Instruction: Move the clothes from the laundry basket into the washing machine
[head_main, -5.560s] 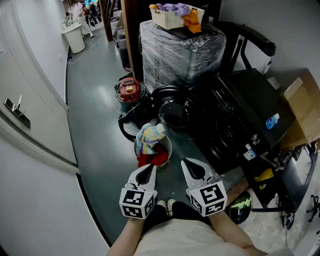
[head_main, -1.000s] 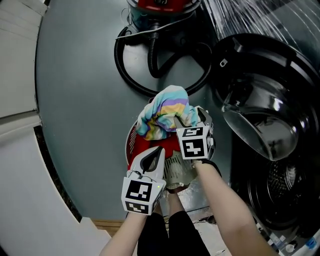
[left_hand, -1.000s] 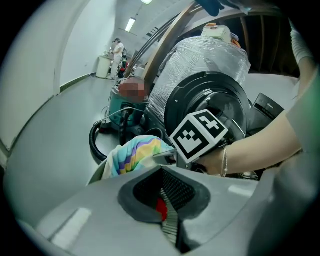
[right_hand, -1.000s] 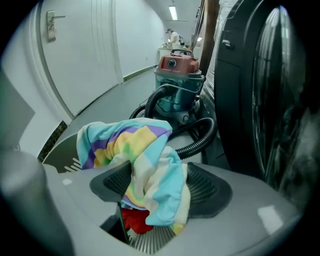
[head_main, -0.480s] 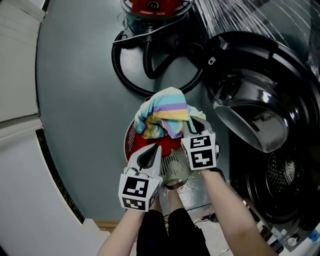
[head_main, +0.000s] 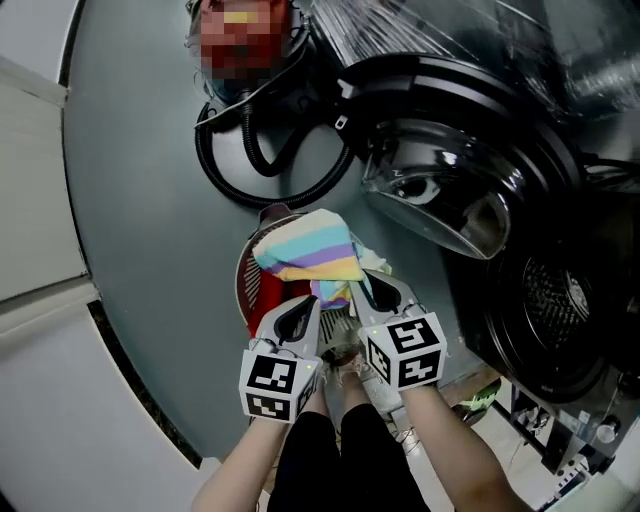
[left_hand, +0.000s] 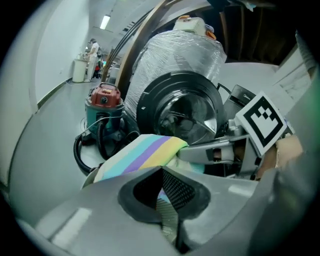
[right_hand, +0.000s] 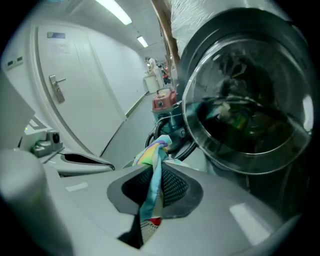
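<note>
Vac hose loops on the floor at left, just behind the basket. My left tongs are pressed together w/ nothing in them, over the basket. Striped cloth sits above it, pinched in my right tongs. Washer door hangs open btwn cloth and drum. Basket's mostly hidden, drum's too dark to read.

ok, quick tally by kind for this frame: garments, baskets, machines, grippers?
garments: 2, the striped cloth and the red garment
laundry basket: 1
washing machine: 1
vacuum cleaner: 1
grippers: 2, the left gripper and the right gripper, the right shut on the striped cloth
total: 7
</note>
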